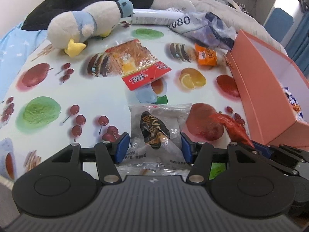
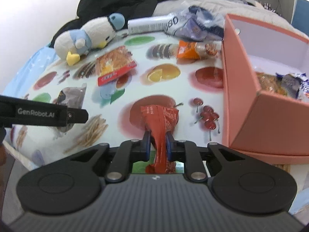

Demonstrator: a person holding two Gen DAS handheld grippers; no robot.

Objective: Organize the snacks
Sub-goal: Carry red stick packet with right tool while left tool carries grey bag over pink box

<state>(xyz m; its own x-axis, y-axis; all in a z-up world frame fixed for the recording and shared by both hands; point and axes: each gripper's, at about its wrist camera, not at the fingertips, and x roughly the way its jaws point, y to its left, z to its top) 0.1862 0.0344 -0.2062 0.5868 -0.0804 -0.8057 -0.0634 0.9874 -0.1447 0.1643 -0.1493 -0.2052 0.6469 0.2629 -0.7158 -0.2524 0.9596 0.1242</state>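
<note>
Right, my right gripper [image 2: 157,145] has its jaws clamped on the red packet [image 2: 161,123], long axis running forward, pink box [image 2: 251,116] just right; left gripper [image 1: 155,147] brackets the grey packet [image 1: 156,127], contact unclear.

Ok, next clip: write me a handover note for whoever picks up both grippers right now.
Left gripper: open, fingers either side of the grey snack packet on the table; not gripped yet.
Right gripper: shut on the red snack packet.
Pink box, at right: already holds a few packets.
Left: box the red and grey packets, then the red-edged bread packet and orange packet.
</note>
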